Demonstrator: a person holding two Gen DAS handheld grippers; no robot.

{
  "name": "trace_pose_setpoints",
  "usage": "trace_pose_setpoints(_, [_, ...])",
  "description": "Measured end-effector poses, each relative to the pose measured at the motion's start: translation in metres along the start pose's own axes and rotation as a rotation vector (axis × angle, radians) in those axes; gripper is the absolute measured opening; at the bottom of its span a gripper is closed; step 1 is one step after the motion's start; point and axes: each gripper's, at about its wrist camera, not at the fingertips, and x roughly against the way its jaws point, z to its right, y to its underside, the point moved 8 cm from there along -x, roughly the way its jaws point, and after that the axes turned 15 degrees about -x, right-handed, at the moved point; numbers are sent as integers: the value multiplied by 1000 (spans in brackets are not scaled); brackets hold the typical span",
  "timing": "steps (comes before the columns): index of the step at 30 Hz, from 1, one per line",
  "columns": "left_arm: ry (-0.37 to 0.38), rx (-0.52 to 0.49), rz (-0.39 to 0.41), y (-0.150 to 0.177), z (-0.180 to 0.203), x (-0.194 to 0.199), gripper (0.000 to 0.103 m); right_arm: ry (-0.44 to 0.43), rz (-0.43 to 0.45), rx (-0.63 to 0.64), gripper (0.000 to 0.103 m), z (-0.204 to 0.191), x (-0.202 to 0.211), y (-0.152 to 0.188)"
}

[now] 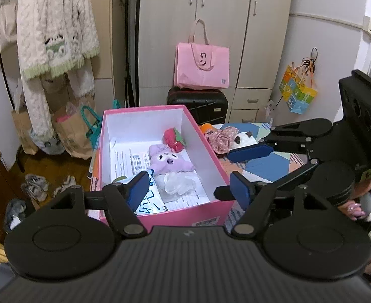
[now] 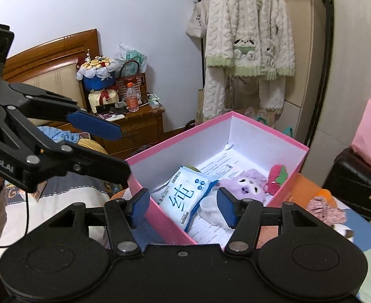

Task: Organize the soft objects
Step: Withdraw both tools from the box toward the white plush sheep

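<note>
A pink box [image 1: 198, 216] [image 2: 160, 212] sits on the patchwork surface. Inside lie a purple plush [image 1: 169, 162] [image 2: 246, 184], a red strawberry plush [image 1: 174, 139] [image 2: 277, 175], a white mesh puff [image 1: 178, 185] [image 2: 210, 208] and a blue-white wipes pack [image 1: 150, 202] [image 2: 183, 197]. My left gripper [image 1: 186, 190] is open and empty above the box's near end. My right gripper [image 2: 184, 208] is open and empty over the box's near corner; it shows in the left view [image 1: 246, 162]. A floral cloth [image 1: 220, 137] [image 2: 324, 210], a panda plush [image 1: 243, 139] and an orange item [image 1: 207, 127] lie right of the box.
A black suitcase [image 1: 198, 106] with a pink bag [image 1: 202, 65] stands behind the box. A white fleece robe [image 1: 54, 30] [image 2: 248, 38] hangs on a rack over paper bags [image 1: 72, 136]. A cluttered wooden nightstand [image 2: 140, 126] stands by the headboard. Shoes [image 1: 36, 184] lie on the floor.
</note>
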Motion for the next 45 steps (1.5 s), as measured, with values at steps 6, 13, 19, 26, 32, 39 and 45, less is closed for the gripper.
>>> trace_pose_setpoints(6, [3,-50,12,-5,19,16,71,36,24,27,64,-2,26,1])
trace_pose_setpoints(13, [40,-85,-4,-7,42,17,72,47,39,54,65,-3,50,8])
trace_pose_setpoints(19, [93,-120,-8,-15,66,9,72,77,75,74,73,5,70,14])
trace_pose_setpoints(26, [121,-145,9,-33,87,-24,90,126,125,28,77,46,90,25])
trace_pose_setpoints(32, [161,-148,-2,-48,108,-70,93,167,150,-33,77,97,97,40])
trace_pose_setpoints(39, [233,-116,26,-56,129,-112,93,205,194,-59,77,146,98,50])
trace_pose_setpoints(45, [244,-118,15,-56,145,-147,93,206,208,-67,77,179,86,58])
